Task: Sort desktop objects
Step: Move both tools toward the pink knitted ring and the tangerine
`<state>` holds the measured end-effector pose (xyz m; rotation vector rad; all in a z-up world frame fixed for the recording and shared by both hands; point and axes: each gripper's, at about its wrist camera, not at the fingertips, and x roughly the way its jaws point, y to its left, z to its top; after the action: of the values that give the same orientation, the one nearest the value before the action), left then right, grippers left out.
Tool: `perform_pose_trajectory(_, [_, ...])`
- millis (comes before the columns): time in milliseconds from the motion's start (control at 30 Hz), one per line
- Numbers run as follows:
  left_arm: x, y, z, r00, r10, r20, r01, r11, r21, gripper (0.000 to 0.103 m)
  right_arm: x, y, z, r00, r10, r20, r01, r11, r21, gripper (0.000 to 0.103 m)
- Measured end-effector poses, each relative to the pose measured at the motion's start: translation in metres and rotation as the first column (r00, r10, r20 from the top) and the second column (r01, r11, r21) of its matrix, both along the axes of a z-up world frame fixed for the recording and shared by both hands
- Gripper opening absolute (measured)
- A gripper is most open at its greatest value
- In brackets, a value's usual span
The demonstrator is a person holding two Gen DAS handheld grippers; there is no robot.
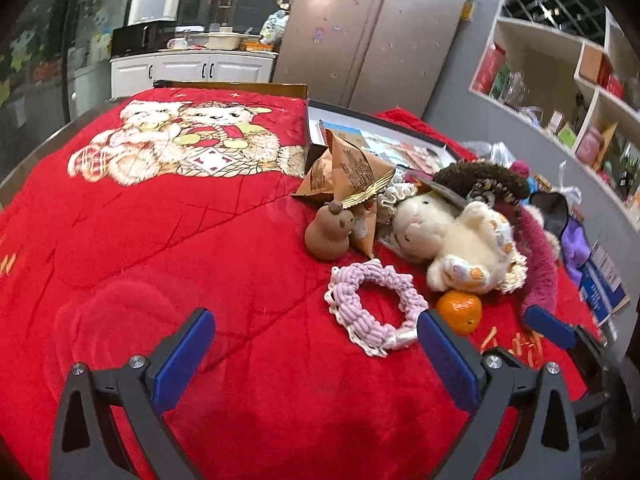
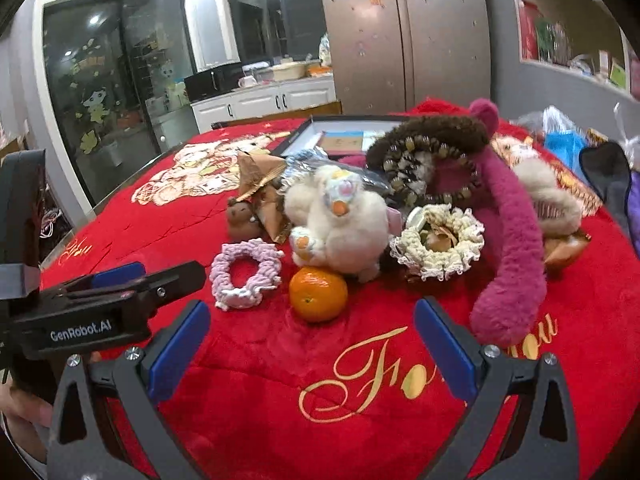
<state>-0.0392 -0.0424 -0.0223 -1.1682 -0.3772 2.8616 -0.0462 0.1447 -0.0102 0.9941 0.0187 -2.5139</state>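
Observation:
A pile of small items lies on the red blanket (image 1: 160, 240): a pink crocheted ring (image 1: 374, 306), an orange (image 1: 459, 311), a white plush (image 1: 456, 240), a brown figurine (image 1: 329, 232) and a tan paper packet (image 1: 348, 172). My left gripper (image 1: 316, 340) stands open over bare blanket, left of the pink ring, nothing between its fingers. In the right wrist view my right gripper (image 2: 312, 332) is open just short of the orange (image 2: 318, 294). Behind it lie the pink ring (image 2: 244, 272), white plush (image 2: 340, 220), a cream ring (image 2: 438, 246), a magenta plush (image 2: 512, 240) and beads (image 2: 424, 168).
A shallow black box (image 1: 384, 140) with papers sits behind the pile. The left gripper's body (image 2: 100, 304) reaches in from the left of the right wrist view, a hand (image 2: 24, 408) below it. Bags and dark cloth (image 2: 608, 176) crowd the right edge. A fridge (image 1: 368, 32) and shelves (image 1: 560, 80) stand beyond.

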Motion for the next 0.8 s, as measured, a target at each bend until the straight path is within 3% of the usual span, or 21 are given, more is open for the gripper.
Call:
perform_pose_trajectory(200, [-0.026, 0.003, -0.009, 0.998, -0.026, 0.064, 0.030, 0.998, -0.062, 0.103, -0.021, -0.010, -0.009, 1.000, -0.021, 0.013, 0.020, 0.996, 0.086, 0.103])
perform_pose_trajectory(333, [-0.040, -0.001, -0.022, 0.992, -0.027, 0.125, 0.035, 0.997, -0.063, 0.103, -0.036, -0.015, -0.017, 0.998, -0.038, 0.054, 0.032, 0.993, 0.113, 0.103])
perform_pose_trajectory(567, [-0.050, 0.009, -0.028, 0.986, 0.008, 0.166, 0.026, 0.979, -0.203, 0.103, -0.062, -0.014, -0.039, 0.981, -0.059, 0.184, 0.039, 0.993, 0.112, 0.103])
perform_pose_trajectory(800, [-0.050, 0.008, -0.029, 0.985, 0.010, 0.171, 0.025, 0.979, -0.201, 0.103, -0.063, -0.015, -0.041, 0.981, -0.058, 0.186, 0.038, 0.993, 0.114, 0.103])
